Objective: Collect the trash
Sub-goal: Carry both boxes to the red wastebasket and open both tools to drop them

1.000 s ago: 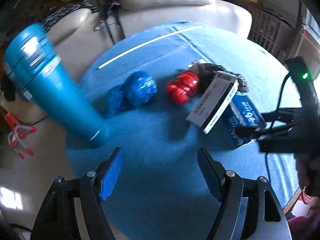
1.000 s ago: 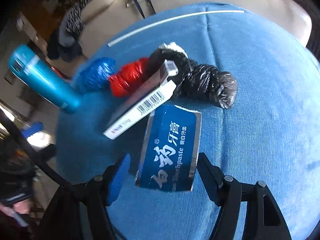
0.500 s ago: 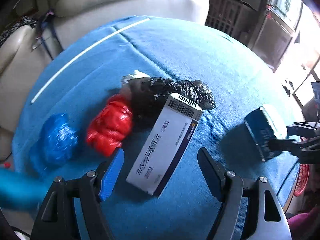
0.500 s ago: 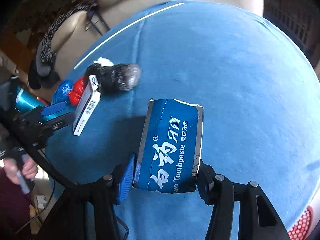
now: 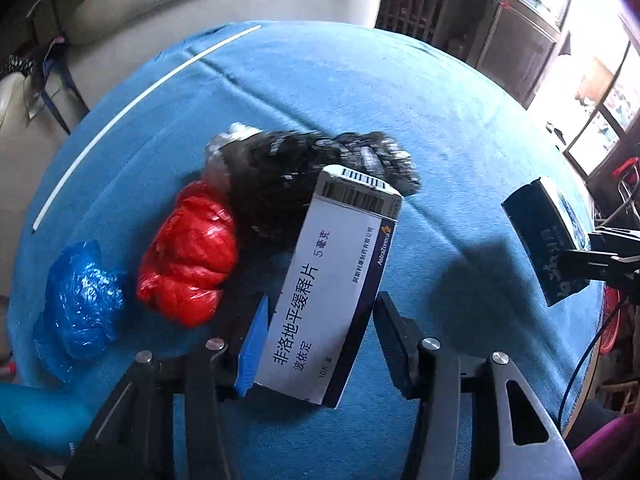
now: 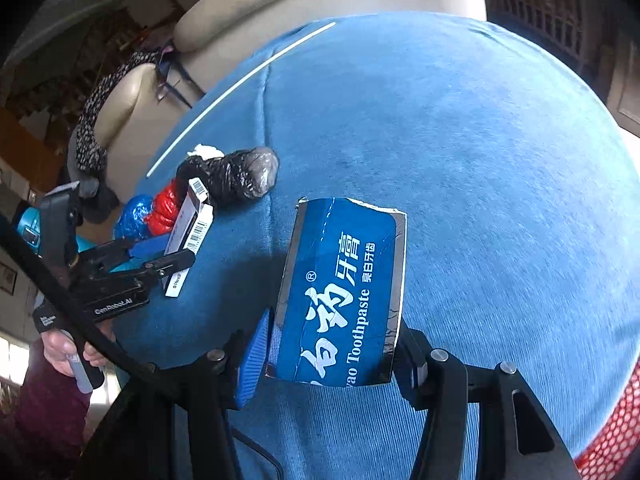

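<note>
My left gripper (image 5: 320,344) is closed around a white medicine box (image 5: 328,280) that leans on a black crumpled bag (image 5: 304,168); the fingers touch its sides. A red crumpled bag (image 5: 188,252) and a blue crumpled bag (image 5: 80,304) lie to its left on the blue table (image 5: 400,92). My right gripper (image 6: 328,356) is shut on a blue toothpaste box (image 6: 344,296) and holds it above the table. The toothpaste box also shows at the right in the left wrist view (image 5: 544,236).
A red mesh basket (image 6: 612,436) sits at the table's lower right edge. A teal bottle (image 5: 36,416) stands at the lower left. A beige sofa (image 5: 224,4) is behind the table. A white strip (image 5: 132,108) lies across the far left.
My left gripper moved forward and closed around the white medicine box. My right gripper shut on the toothpaste box, lifted it and carried it right, away from the pile.
</note>
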The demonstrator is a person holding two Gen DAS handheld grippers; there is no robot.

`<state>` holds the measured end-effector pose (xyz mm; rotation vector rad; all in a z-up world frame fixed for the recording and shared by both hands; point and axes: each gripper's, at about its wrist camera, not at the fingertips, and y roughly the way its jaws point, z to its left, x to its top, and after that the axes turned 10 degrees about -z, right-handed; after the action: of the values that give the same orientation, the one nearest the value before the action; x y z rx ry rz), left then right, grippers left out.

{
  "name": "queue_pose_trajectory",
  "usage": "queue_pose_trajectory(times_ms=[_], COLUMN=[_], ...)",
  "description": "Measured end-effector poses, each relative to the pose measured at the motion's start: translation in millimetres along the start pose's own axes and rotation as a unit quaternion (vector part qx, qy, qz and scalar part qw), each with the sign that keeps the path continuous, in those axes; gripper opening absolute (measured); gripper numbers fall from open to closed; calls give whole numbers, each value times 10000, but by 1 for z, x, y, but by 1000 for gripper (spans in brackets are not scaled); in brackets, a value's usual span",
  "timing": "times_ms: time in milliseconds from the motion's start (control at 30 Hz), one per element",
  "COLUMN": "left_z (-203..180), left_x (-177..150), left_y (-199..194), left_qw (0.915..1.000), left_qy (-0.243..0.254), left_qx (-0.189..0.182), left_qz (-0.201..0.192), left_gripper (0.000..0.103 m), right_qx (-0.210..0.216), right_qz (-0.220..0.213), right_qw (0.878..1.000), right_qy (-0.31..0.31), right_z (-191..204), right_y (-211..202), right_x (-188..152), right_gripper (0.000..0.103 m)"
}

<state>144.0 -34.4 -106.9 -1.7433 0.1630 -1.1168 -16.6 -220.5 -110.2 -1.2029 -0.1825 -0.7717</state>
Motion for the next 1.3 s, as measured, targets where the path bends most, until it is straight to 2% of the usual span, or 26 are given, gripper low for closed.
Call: queue_pose_trajectory(times_ms=[133, 233, 333, 500, 700, 900, 1000, 1100, 1233, 1300], left_z=[-17, -44, -83, -161, -275, -349, -361, -353, -314, -279], left_x=[-3, -4, -6, -3, 4, 5, 7, 10, 13, 11], left_y=[-17, -35, -56, -82, -88, -63, -51, -52, -59, -68], left_qw=[9997, 9991, 9977, 9927, 9774, 9602, 9577, 9614, 9719, 9815], left_qy=[-91, 75, 291, 648, 1249, 1574, 1476, 1372, 1106, 877], left_qx=[-116, -133, -266, -697, -1594, -2304, -2468, -2385, -2074, -1679], left_qz=[-207, -384, -547, -744, -602, -149, 92, 81, -105, -274], left_gripper=[52, 52, 52, 52, 52, 54, 55, 59, 59, 59], right_qx=[-170, -255, -403, -678, -957, -950, -774, -743, -665, -582], right_qz=[-217, -389, -643, -968, -1227, -1266, -1309, -1526, -1706, -1745], right_qw=[9995, 9985, 9968, 9922, 9842, 9736, 9667, 9603, 9558, 9582], right_qy=[172, 281, 268, 398, 850, 1644, 2058, 2214, 2302, 2193], right_z=[-15, -27, -46, -91, -159, -223, -244, -256, -264, -257], right_y=[-30, -52, -85, -142, -208, -237, -242, -251, -252, -247], right_x=[-12, -20, -26, -41, -78, -116, -126, -136, -134, -123], right_gripper=[58, 58, 58, 58, 60, 61, 66, 66, 66, 66])
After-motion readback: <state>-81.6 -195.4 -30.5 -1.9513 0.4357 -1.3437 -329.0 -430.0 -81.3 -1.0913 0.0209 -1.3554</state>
